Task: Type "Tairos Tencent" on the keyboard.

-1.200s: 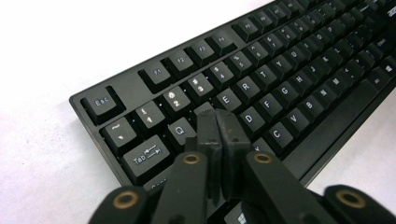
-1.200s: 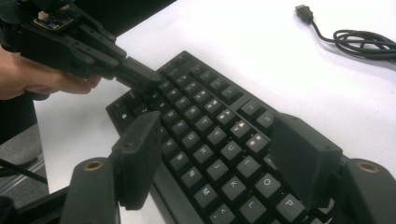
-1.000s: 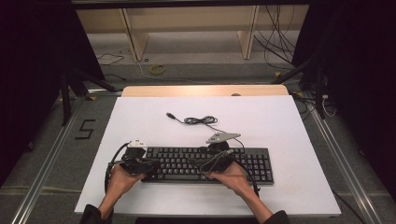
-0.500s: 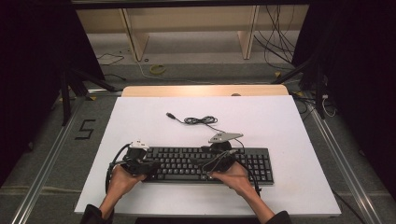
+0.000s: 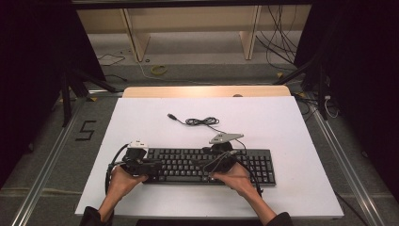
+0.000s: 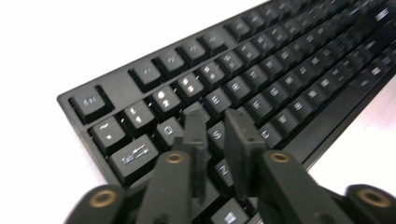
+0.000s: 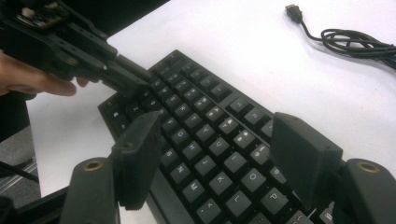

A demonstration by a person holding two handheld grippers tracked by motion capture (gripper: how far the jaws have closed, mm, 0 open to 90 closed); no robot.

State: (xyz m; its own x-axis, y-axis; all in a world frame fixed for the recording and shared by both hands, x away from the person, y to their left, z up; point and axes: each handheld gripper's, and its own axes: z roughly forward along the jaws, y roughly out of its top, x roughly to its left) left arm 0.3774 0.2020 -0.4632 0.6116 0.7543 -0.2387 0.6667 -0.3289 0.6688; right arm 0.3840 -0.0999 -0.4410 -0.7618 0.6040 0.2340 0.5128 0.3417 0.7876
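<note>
On the white worktop (image 5: 141, 122) lies the black keyboard (image 5: 197, 165), the left tongs (image 6: 215, 126) over its left-hand keys, jaws just parted slightly around nothing, the right tongs (image 7: 219, 149) wide open above the middle keys

A big white counter (image 5: 291, 141) sits in the middle of the room. A thin strip of light wood (image 5: 207, 91) runs along its far edge. On the counter lies a black cable (image 5: 200, 121), bunched up in a small loop, with a plug (image 5: 172, 116) at its loose end. The grey floor (image 5: 47, 160) has a dark mark like a number five (image 5: 85, 131) to the left. Farther back lie a yellow ring (image 5: 158, 69) and more loose wires (image 5: 277, 42). Pale wooden legs (image 5: 133, 37) stand behind.
</note>
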